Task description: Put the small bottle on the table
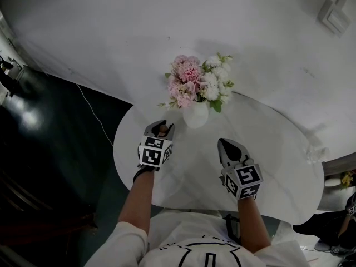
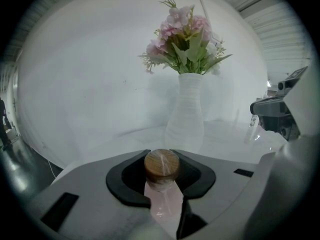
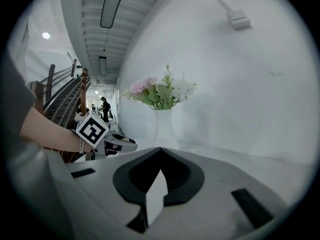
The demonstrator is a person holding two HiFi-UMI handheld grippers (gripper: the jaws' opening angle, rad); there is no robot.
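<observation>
We see the vase (image 1: 196, 115) at the table's (image 1: 278, 166) far edge, by the wall (image 1: 111, 38). Left gripper (image 1: 159, 128), with the small bottle (image 1: 163, 129) between its jaws, is front-left of the vase; right gripper (image 1: 230, 144) front-right.

Head camera first: I'm looking steeply down from above onto the table (image 1: 278, 166), my two grippers low in the view and the vase (image 1: 196, 115) just past them. The left gripper (image 1: 161, 127) camera sits low behind my jaws, facing along them at the vase, with the bottle (image 2: 162, 166) right under the lens. The right gripper (image 1: 227, 143) camera sits the same way, angled left across the table. All three views share the vase. Each gripper view catches the other gripper at its edge.
</observation>
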